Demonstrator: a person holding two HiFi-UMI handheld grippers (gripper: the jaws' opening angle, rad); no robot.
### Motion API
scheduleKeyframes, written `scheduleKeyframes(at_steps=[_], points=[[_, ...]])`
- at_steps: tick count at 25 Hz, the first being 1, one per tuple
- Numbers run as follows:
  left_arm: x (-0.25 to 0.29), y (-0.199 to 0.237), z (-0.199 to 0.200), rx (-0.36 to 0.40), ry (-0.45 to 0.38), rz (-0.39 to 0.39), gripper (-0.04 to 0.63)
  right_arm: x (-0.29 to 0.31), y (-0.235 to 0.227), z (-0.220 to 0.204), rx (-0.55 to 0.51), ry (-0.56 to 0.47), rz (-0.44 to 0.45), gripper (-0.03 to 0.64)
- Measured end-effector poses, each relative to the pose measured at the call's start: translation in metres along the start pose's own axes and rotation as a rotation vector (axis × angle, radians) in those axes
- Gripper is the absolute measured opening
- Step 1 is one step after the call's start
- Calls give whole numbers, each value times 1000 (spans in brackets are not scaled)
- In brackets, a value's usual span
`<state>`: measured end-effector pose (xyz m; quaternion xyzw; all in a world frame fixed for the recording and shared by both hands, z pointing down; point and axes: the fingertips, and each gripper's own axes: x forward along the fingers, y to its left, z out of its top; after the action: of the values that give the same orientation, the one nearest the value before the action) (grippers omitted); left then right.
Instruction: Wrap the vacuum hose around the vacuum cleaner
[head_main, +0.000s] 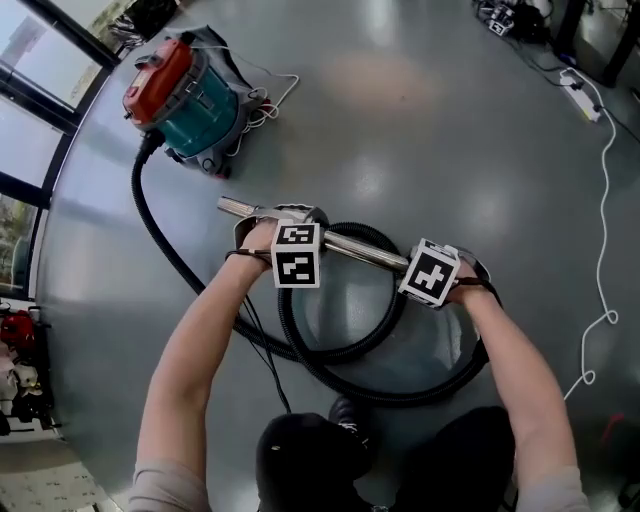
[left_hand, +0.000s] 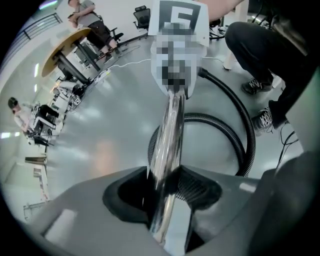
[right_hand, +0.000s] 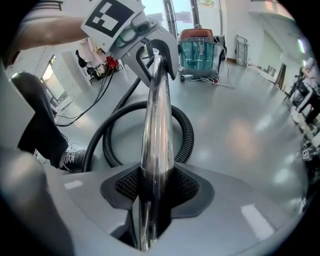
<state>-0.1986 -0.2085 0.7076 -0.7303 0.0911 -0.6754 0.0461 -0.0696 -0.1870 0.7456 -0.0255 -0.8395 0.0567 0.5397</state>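
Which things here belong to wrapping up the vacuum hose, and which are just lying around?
For the job: vacuum cleaner; black hose; metal tube, clamped in the left gripper and right gripper.
Lying about: white cable; power strip.

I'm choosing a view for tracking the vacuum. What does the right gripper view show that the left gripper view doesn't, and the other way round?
Only the right gripper view: the vacuum standing in the background, and the left tool shut on the tube farther along.
Only the left gripper view: the right tool farther along the tube, a round table and people beyond.
Both: the tube clamped between that tool's own jaws, and the looped hose below it.
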Motion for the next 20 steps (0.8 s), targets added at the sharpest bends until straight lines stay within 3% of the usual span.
scheduleKeyframes(at_steps=[10, 15, 20], points=[[7, -62, -76, -274, 5, 32, 186, 40, 10, 47, -226, -17, -40, 206], [4, -90, -113, -441, 23, 67, 185, 30, 3, 71, -198, -124, -108, 240], [3, -128, -149, -650, 38, 101, 184, 2, -1, 91, -132, -248, -178, 125]])
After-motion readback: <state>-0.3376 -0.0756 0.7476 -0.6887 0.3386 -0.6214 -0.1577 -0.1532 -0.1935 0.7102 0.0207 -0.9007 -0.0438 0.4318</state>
